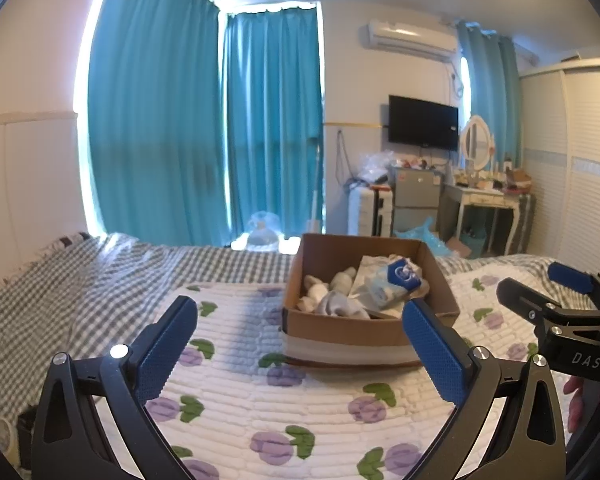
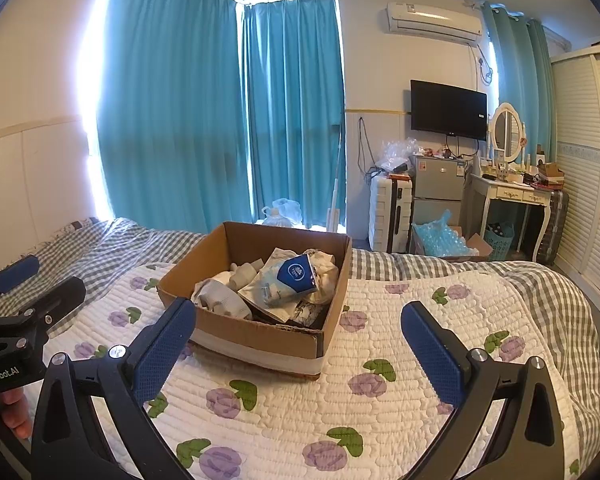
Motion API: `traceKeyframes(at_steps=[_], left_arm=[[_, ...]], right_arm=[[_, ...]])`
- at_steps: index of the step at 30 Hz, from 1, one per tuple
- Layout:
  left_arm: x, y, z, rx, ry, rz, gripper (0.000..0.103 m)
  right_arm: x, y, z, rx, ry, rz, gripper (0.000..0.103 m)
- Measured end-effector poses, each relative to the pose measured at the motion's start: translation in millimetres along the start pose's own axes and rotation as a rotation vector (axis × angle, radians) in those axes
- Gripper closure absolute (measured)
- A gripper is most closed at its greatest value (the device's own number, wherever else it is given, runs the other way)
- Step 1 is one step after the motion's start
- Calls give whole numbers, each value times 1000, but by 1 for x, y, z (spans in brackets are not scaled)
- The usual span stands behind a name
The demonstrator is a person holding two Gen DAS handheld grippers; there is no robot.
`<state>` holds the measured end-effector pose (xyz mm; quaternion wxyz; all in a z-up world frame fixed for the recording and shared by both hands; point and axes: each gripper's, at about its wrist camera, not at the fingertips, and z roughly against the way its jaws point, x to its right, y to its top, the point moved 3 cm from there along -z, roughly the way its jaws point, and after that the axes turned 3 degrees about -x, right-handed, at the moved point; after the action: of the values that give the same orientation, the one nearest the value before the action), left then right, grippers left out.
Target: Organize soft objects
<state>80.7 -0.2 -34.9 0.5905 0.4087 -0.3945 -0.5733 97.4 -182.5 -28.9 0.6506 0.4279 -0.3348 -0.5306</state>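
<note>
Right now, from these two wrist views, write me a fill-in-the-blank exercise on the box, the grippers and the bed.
1. The cardboard box rests on the ____.
2. The left gripper and the right gripper both have their jaws ____.
3. The tissue pack with the blue label lies inside the ____.
4. The quilt is printed with flowers of the colour ____.

Missing words: bed; open; box; purple
</note>
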Motion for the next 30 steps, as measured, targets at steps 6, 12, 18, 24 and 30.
traceKeyframes(at_steps=[6,12,18,24,30], left_arm=[[1,0,0,2,2,-8,0],[2,0,1,1,3,-8,0],[1,0,1,0,3,-9,0],[2,0,0,1,4,-8,0],[1,0,1,4,2,-13,0]], right_arm=[[0,0,0,0,1,0,0],[0,0,0,-1,1,0,0],[-1,-2,-2,-5,2,2,0],[-2,-3,-2,-8,4,4,0],[-3,-4,-4,-11,4,3,0]])
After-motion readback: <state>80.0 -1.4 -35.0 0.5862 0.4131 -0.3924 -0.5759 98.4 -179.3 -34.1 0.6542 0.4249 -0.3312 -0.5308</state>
